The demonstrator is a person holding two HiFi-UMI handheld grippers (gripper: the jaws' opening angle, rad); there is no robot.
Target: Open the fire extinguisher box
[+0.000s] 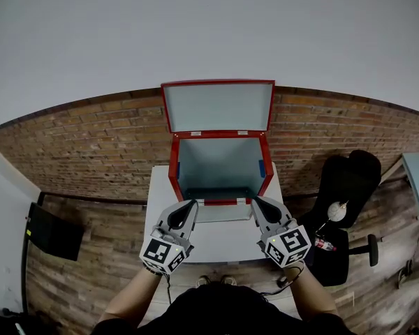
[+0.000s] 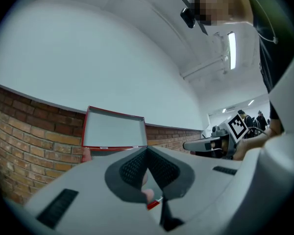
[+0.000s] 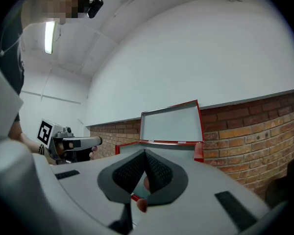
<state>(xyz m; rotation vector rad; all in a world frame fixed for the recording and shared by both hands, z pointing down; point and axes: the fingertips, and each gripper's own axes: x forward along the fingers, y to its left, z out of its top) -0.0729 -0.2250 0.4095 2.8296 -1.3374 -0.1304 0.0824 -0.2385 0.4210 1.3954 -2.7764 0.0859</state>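
Left hand-held gripper (image 1: 193,203) | right hand-held gripper (image 1: 255,201) | open box (image 1: 172,165) just beyond

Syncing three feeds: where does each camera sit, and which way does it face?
Head view: head-mounted, looking steeply down at the open fire extinguisher box; forearms, left gripper, right gripper show.
Left gripper view: rides that gripper, faces the raised lid; shut jaws show.
Right gripper view: same, on that gripper; shut jaws show.
Both gripper views share the lid, brick wall.
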